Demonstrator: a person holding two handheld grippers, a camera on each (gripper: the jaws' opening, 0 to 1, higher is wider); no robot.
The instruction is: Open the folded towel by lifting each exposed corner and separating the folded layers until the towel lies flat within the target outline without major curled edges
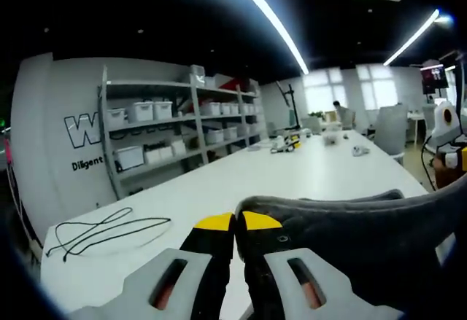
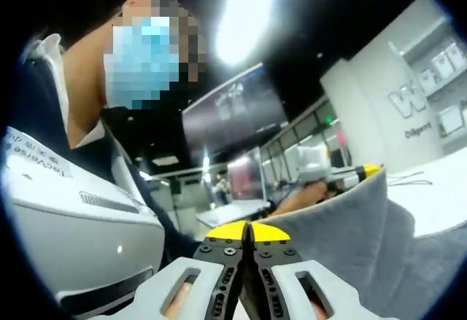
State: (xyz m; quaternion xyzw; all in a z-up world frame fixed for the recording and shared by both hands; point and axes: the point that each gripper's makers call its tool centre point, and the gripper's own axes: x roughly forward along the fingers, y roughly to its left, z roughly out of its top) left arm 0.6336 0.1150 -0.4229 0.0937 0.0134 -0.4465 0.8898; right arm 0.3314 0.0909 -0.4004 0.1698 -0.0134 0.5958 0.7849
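**A:** How is the towel [image 1: 350, 232] feeling?

**B:** I think it is soft and light. It is bending and hanging where I am holding it up over the white desk [image 1: 241, 181]. It is not stiff at all, so it can flop or curl.

**A:** Where are you holding it?

**B:** Near the edges. My left claw [image 1: 235, 227] is pinching shut on one grey edge. My right claw [image 2: 250, 231] is pinching shut on another part, and the towel [image 2: 365, 240] is draping off to the side.

**A:** Is that a good spot?

**B:** I am guessing corners are best, so the layers can fall open.

**A:** What are you not seeing?

**B:** I am not seeing the outline or how many folds are left. The towel is cut off low down. A black cable [image 1: 102, 232] is lying on the desk, well apart.
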